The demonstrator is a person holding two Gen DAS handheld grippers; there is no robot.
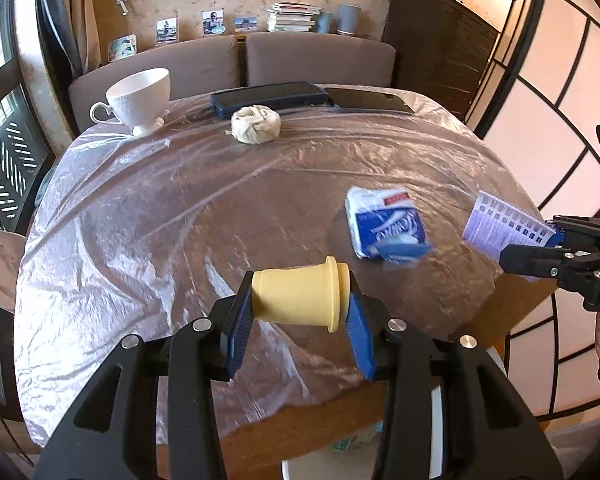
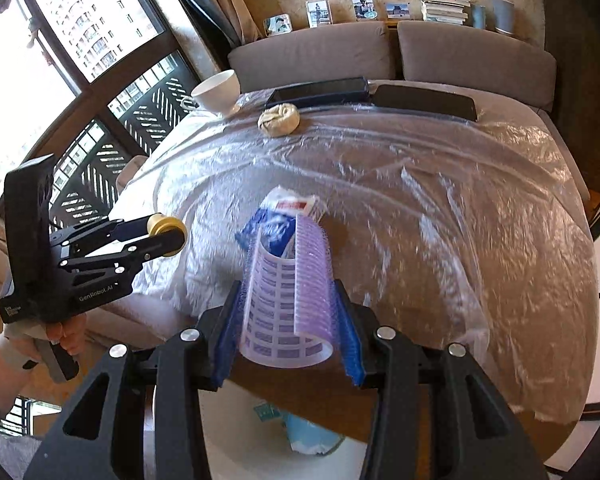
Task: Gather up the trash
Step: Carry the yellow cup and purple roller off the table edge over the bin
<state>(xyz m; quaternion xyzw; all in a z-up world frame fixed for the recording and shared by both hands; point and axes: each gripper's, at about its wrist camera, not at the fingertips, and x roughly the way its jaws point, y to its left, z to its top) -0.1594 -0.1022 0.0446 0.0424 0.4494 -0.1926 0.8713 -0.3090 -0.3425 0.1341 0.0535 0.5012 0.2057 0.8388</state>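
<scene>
Plastic sheeting (image 1: 148, 208) is covering a round table. Left gripper (image 1: 300, 300) is clamping a yellow cup (image 1: 300, 296) lying sideways, axis running across. Right gripper (image 2: 288, 320) is squeezing a purple roller (image 2: 288, 300) pointing away over the table.

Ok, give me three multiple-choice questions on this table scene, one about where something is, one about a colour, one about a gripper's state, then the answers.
1. Where does the white teacup stand?
A. far left of the table
B. near right edge
C. on the phones

2. What colour is the small cup in the left gripper?
A. purple
B. yellow
C. green

3. What is the right gripper doing?
A. open and empty
B. shut on the purple hair roller
C. shut on the tissue pack

Answers: A, it sits by the far left edge; B, the clamped cup is yellow; C is wrong, B, the roller sits between the pads.
</scene>
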